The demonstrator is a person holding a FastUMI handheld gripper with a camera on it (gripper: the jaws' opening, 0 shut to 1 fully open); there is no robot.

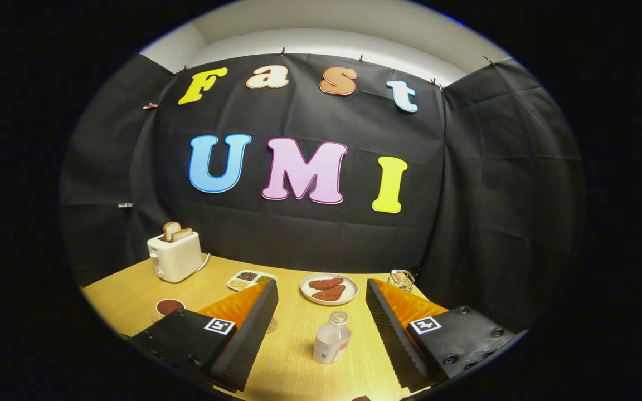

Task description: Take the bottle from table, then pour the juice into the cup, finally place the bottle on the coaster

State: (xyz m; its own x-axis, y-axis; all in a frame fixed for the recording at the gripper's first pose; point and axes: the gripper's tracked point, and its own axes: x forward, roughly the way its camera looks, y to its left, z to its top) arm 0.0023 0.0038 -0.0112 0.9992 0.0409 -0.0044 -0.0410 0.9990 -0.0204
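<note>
While jaws gape, bottle (pixel 332 338) stands between on wooden table (pixel 126 289).

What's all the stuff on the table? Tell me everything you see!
bottle: one, clear, no cap, standing between the fingers
plate: one, white, two reddish-brown patties, beyond the bottle
snack tray: one, white, sectioned, beside the plate
toaster: one, white, bread slices sticking out, far corner
cup: one, dark inside, in front of the toaster
wire holder: one, gold, beside the plate
table: one, light wood
gripper: one, fingers open, touching nothing
</note>
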